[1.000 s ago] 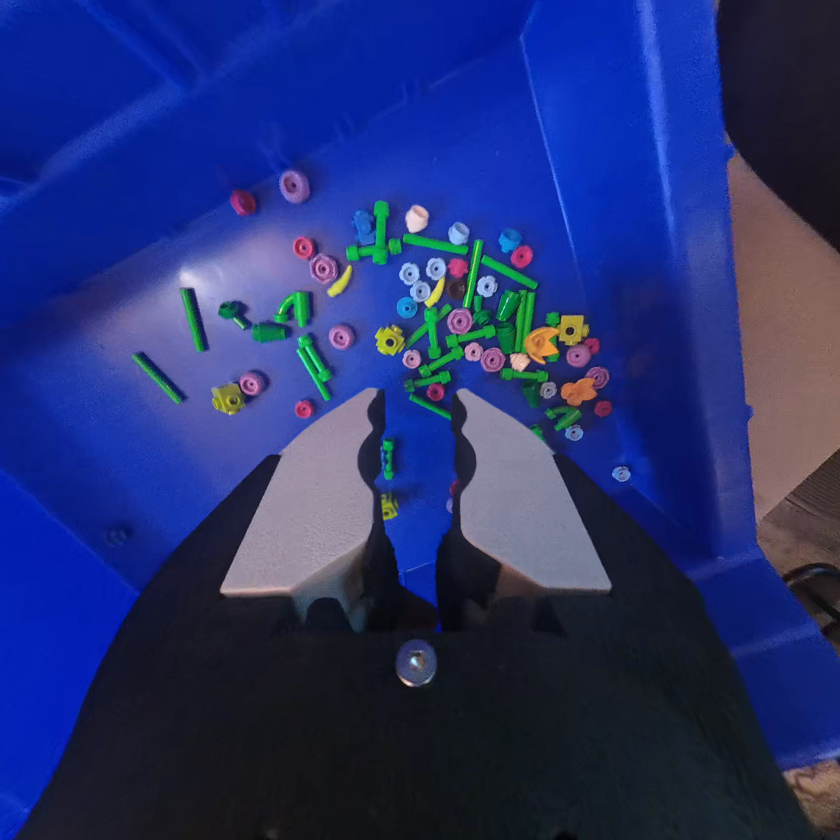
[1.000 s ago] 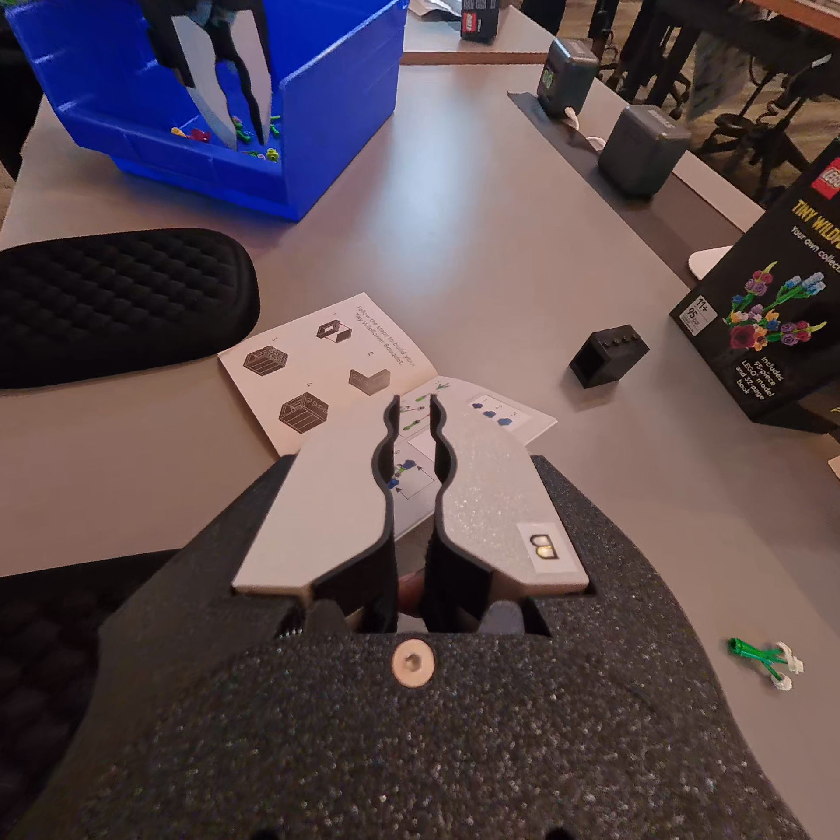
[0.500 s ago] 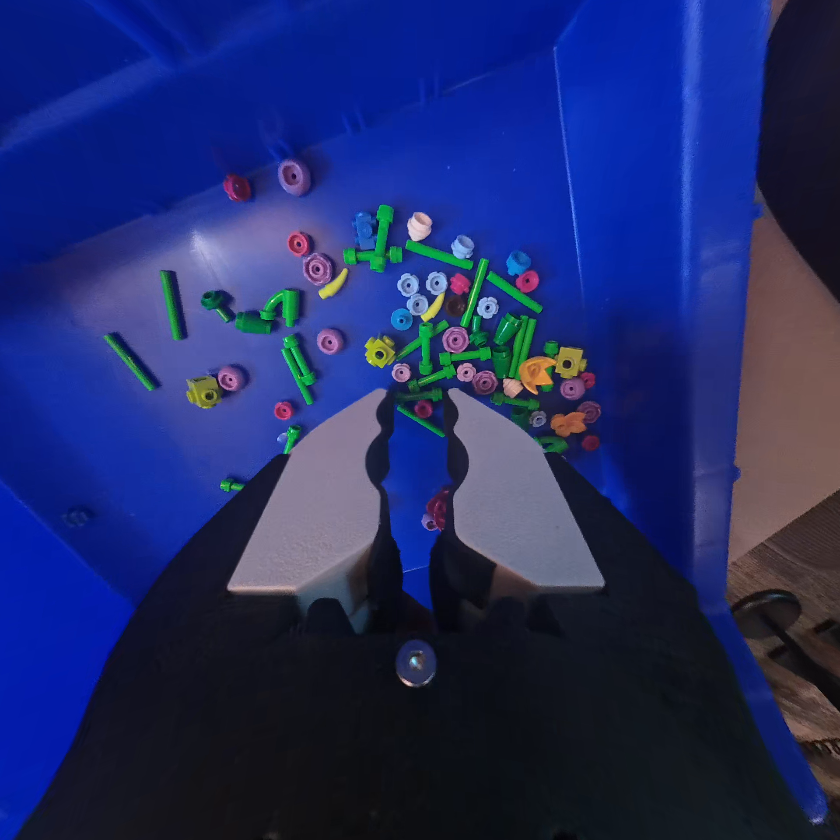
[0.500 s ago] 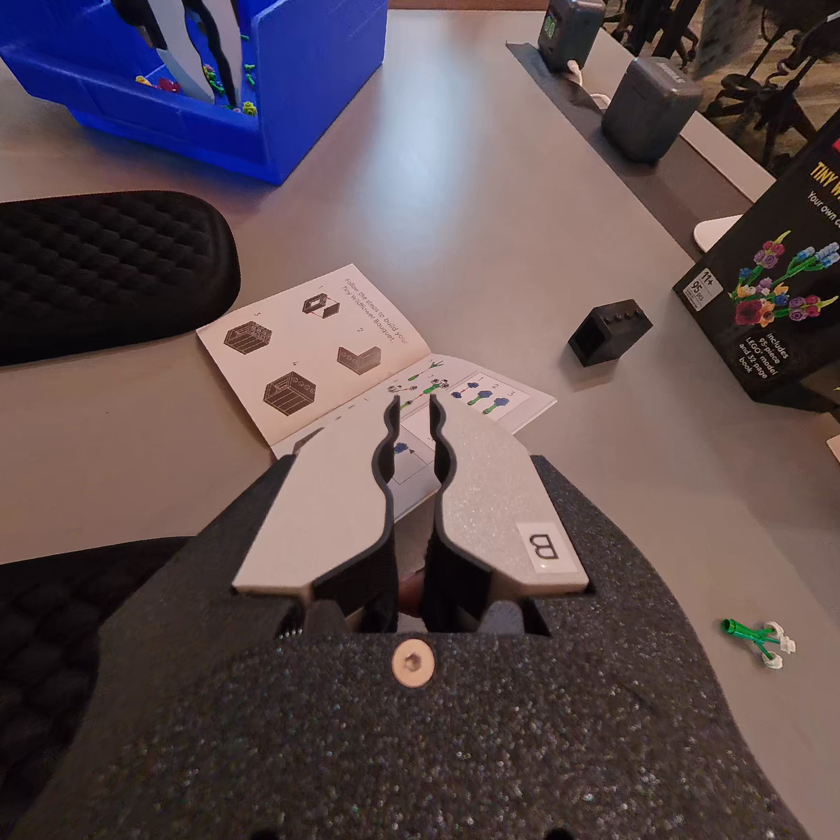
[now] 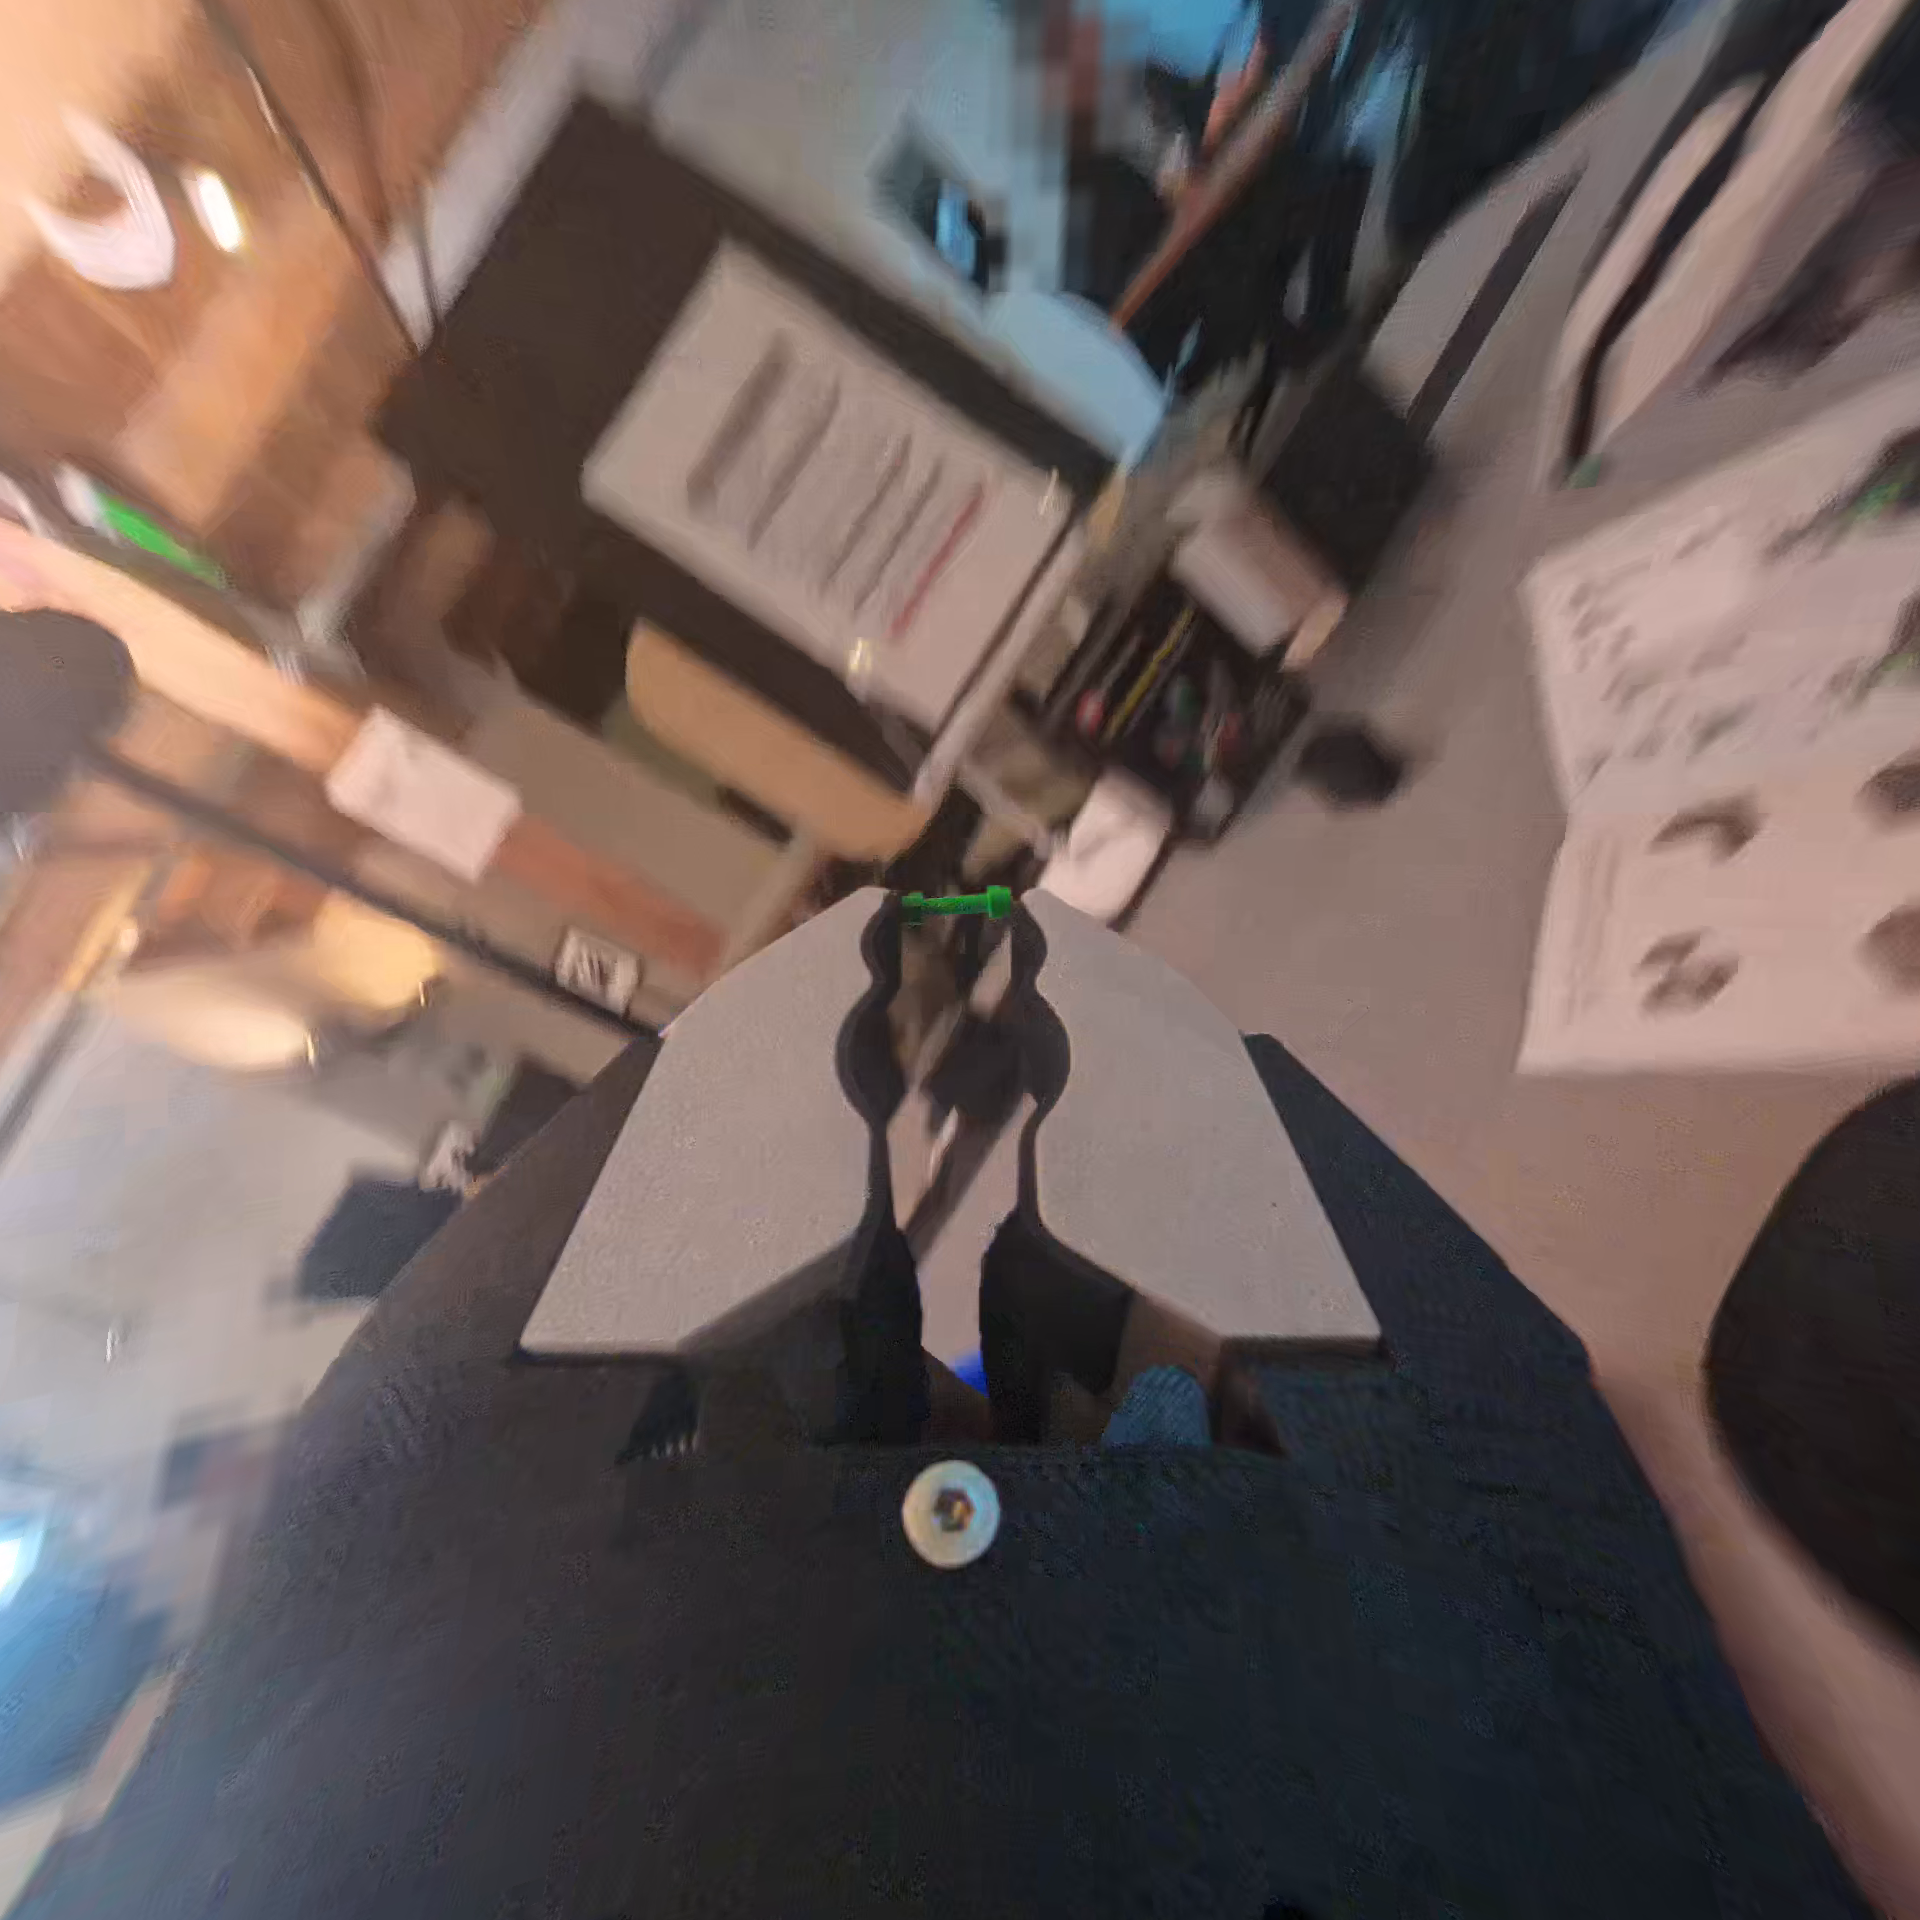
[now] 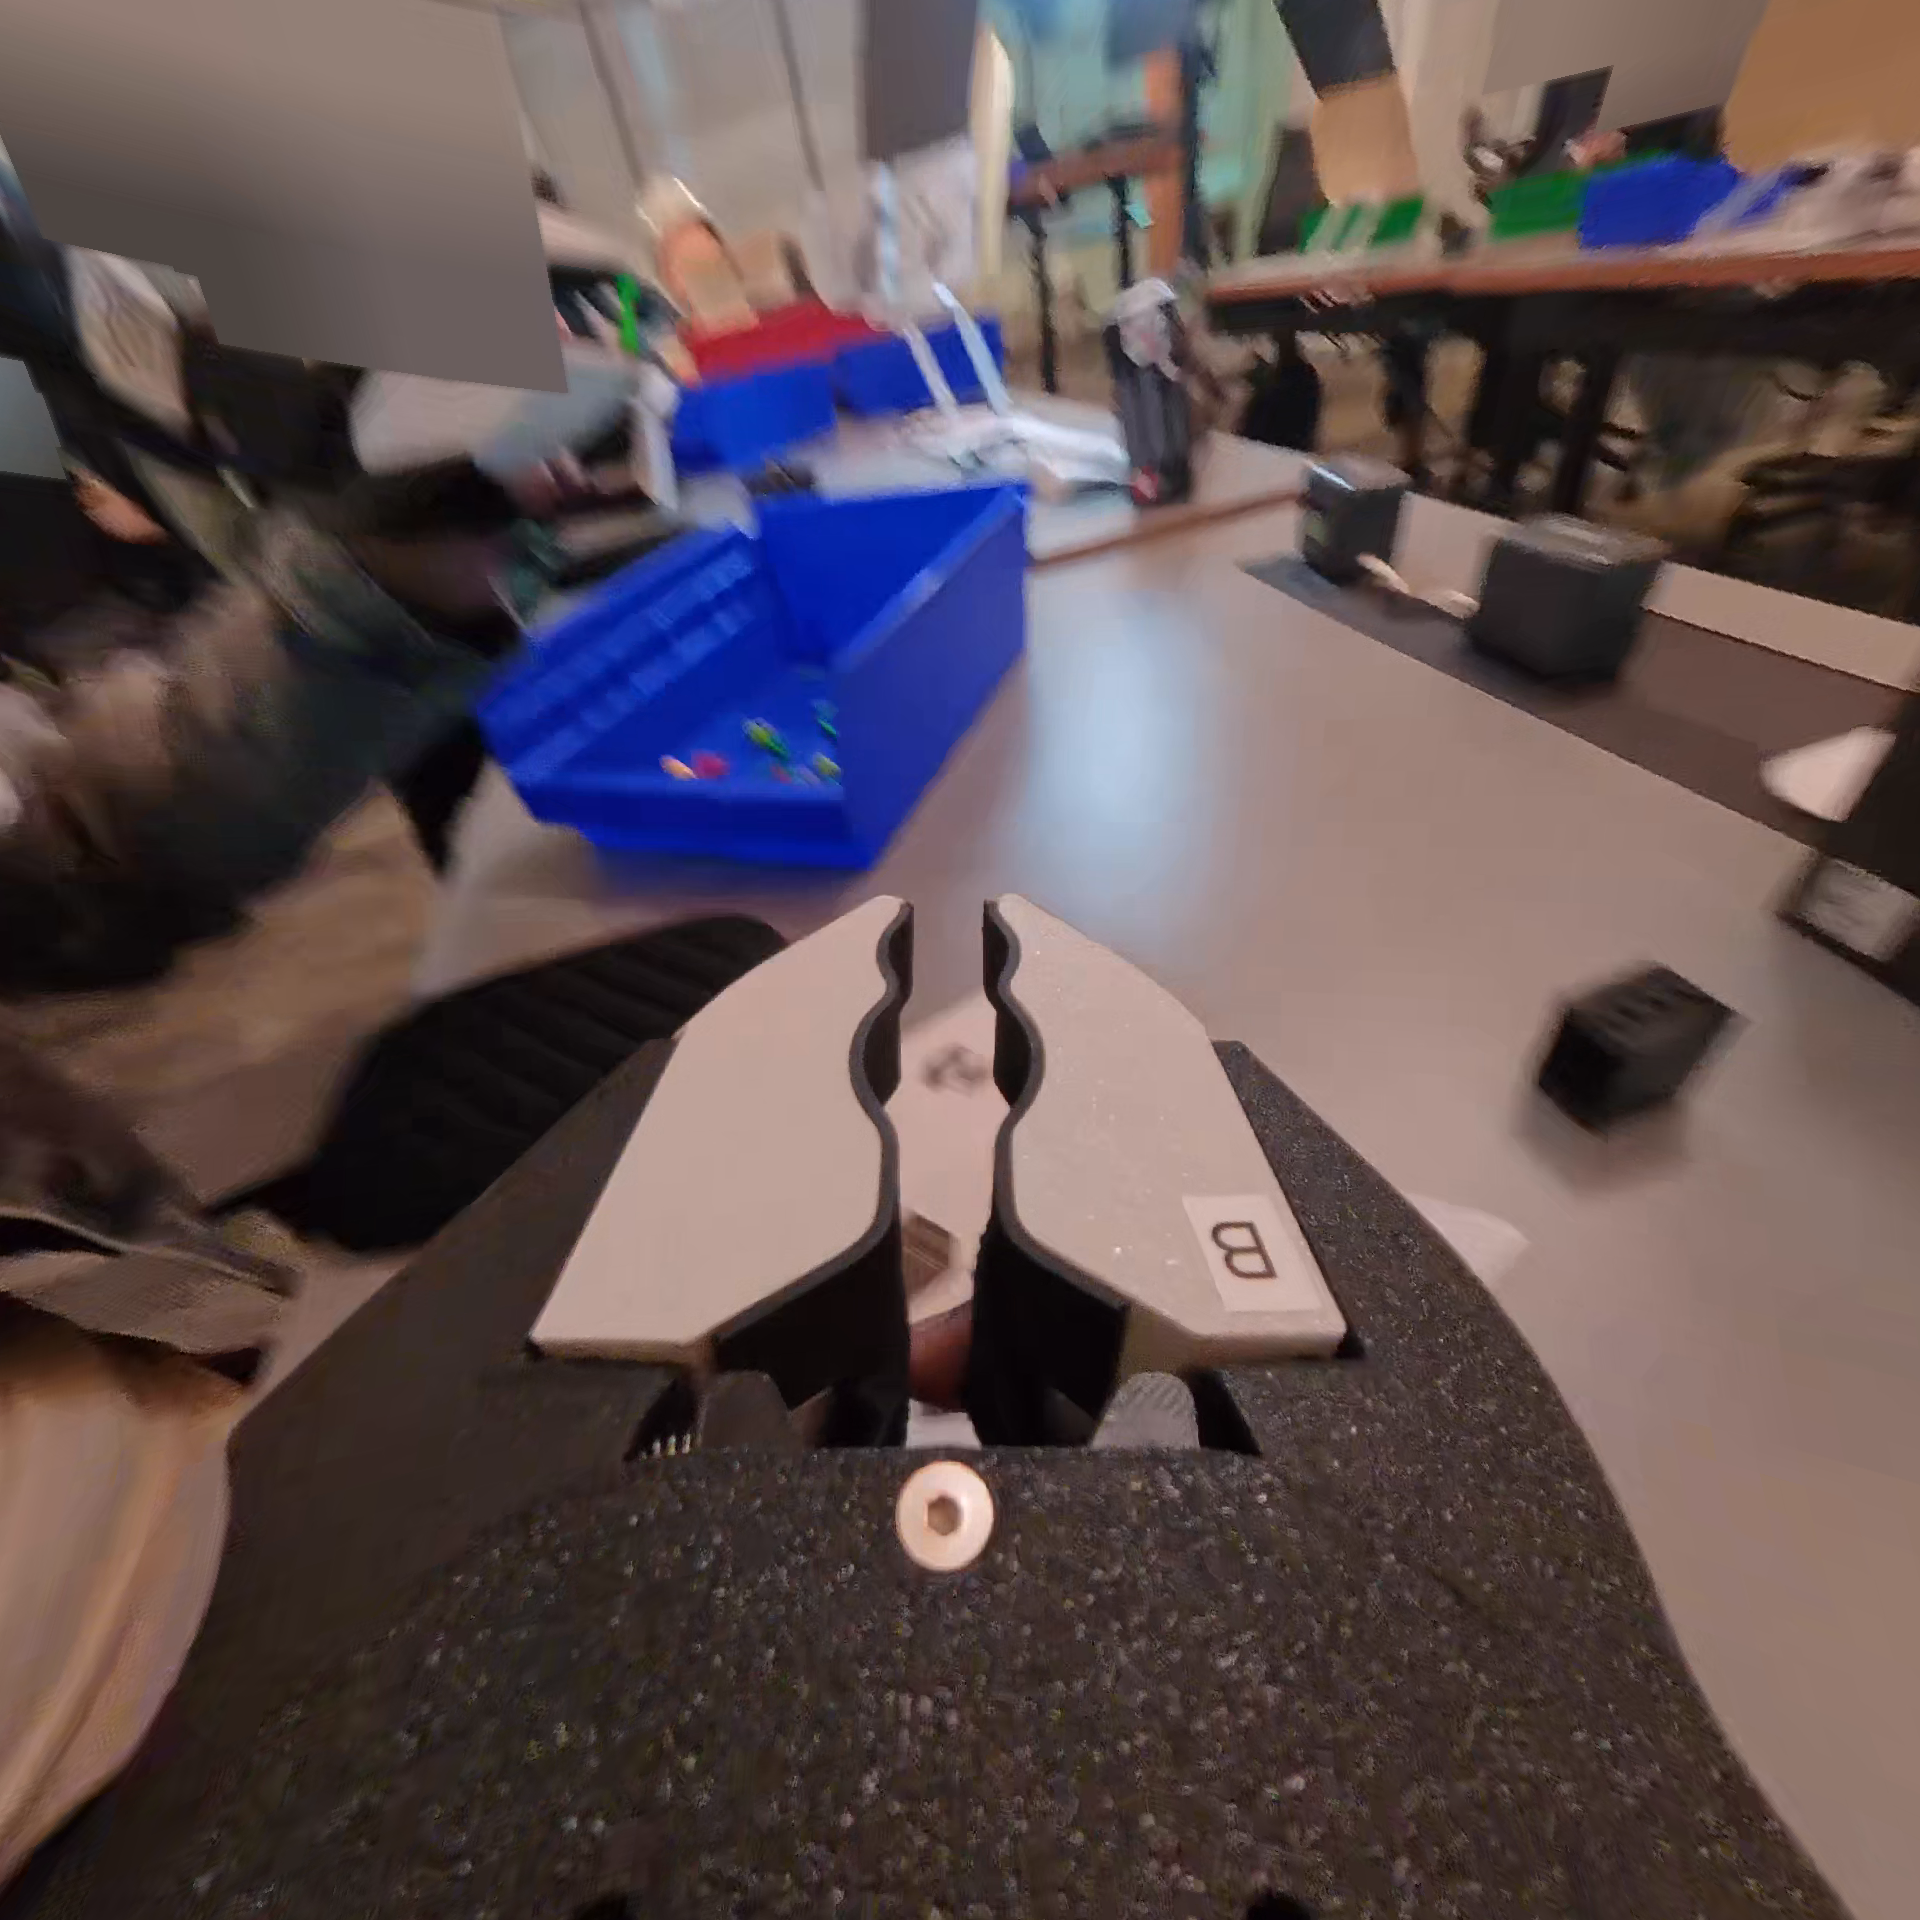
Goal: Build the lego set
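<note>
Pinching a small green stem crosswise at its tips, the left gripper is clear of the blue bin; the right gripper hangs empty, slightly apart; carry the stem level, squeeze steady.

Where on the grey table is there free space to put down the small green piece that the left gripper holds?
The left gripper grips the green piece at its tips. Bare grey table lies between the blue bin, the small black block and the right gripper. The booklet and the black pad crowd the near left side.
</note>
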